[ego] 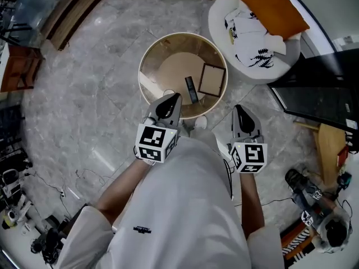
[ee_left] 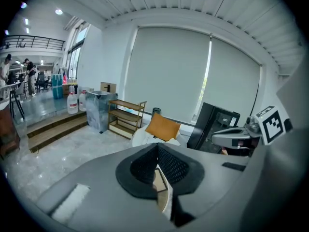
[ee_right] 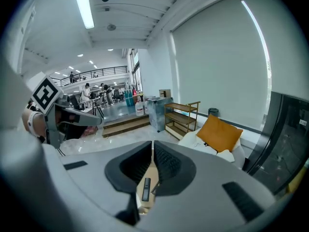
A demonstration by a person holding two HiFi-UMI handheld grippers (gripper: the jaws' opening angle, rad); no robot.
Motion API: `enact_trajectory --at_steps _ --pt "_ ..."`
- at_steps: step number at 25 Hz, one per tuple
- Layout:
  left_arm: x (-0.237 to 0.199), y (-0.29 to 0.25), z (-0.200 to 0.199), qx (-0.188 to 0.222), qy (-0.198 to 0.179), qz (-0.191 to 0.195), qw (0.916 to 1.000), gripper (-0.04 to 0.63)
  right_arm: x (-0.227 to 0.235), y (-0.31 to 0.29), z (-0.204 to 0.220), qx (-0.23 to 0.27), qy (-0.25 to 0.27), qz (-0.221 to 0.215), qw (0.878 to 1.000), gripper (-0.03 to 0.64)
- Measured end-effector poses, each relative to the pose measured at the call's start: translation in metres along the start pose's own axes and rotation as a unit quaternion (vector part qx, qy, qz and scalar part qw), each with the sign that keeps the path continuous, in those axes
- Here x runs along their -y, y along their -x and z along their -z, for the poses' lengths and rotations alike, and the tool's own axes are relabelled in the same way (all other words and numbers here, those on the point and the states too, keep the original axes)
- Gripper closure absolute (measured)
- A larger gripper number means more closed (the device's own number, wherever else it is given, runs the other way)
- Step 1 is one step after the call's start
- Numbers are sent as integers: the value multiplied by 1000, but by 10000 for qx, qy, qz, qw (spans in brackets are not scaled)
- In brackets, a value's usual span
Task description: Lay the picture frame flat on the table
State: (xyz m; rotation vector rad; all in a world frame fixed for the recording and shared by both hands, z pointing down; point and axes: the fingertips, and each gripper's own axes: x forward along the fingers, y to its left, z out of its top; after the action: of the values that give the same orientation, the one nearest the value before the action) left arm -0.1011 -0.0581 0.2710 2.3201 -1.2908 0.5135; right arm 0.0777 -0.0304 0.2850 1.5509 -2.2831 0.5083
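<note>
The picture frame (ego: pixel 211 80), dark-edged with a beige middle, rests on the right part of a round table (ego: pixel 147 60). From above I cannot tell whether it leans or lies flat. A black remote (ego: pixel 191 88) lies just left of it. My left gripper (ego: pixel 175 97) hovers over the table's near rim, shut and holding nothing. My right gripper (ego: pixel 238 109) hangs just off the table's near right side, also shut and holding nothing. Through its jaws the right gripper (ee_right: pixel 151 148) shows the remote (ee_right: pixel 146 188). The left gripper (ee_left: pixel 157 148) shows a beige strip of the frame (ee_left: pixel 161 183).
A white round seat (ego: pixel 224 15) with an orange cushion (ego: pixel 275 7) stands behind the table at the right. A dark flat screen (ego: pixel 320 94) lies to the right. Cables and gear (ego: pixel 314 206) litter the marble floor around my legs. A wooden shelf (ee_left: pixel 126 116) stands by the blind.
</note>
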Motion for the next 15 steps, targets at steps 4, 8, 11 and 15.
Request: enact_trajectory --at_steps 4,8,11,15 --pt "2 7 -7 84 -40 84 9999 591 -4 6 -15 149 -37 41 9999 611" --pt "3 10 -12 128 -80 161 9998 591 -10 9 -24 249 -17 44 9997 611" --pt "4 13 -16 152 -140 216 9996 591 -13 11 -25 259 -16 74 9996 611" --pt "6 18 -15 158 -175 278 9993 591 -19 15 -23 250 -38 111 9996 611"
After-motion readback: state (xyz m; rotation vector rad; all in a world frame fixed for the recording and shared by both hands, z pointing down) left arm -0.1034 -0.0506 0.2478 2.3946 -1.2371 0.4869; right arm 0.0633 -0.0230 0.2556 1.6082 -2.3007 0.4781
